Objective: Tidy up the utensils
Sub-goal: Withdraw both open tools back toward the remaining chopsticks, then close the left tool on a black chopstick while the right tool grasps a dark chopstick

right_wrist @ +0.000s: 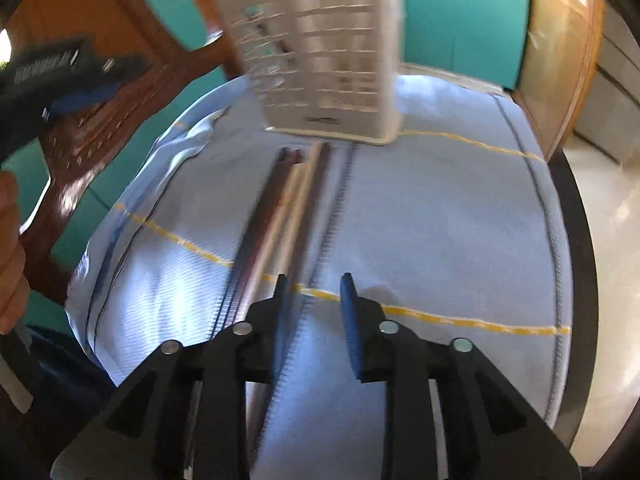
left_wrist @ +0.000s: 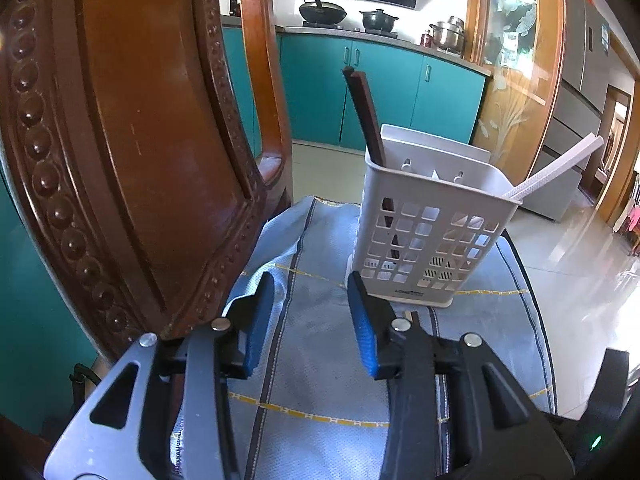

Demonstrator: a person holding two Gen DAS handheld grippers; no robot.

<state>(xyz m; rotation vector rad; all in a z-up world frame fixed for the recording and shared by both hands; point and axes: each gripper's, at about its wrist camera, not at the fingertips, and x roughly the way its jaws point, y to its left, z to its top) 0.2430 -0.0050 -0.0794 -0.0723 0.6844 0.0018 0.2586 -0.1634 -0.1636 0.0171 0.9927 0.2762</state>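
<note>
A white slotted utensil holder (left_wrist: 424, 236) stands on a pale blue cloth (left_wrist: 316, 364). Dark brown chopsticks (left_wrist: 366, 116) lean out of its left side and white chopsticks (left_wrist: 560, 168) out of its right. My left gripper (left_wrist: 310, 316) is open and empty, just in front of the holder. In the blurred right wrist view the holder (right_wrist: 324, 64) stands ahead, with several dark and light chopsticks (right_wrist: 280, 208) lying on the cloth (right_wrist: 432, 216) before it. My right gripper (right_wrist: 314, 296) is open and empty above their near ends. The left gripper (right_wrist: 64, 76) shows at upper left.
A carved wooden chair back (left_wrist: 132, 140) stands close on the left of the cloth. Teal kitchen cabinets (left_wrist: 384, 88) with pots on the counter are behind. A wooden glass door (left_wrist: 516, 68) and tiled floor (left_wrist: 576, 260) are to the right.
</note>
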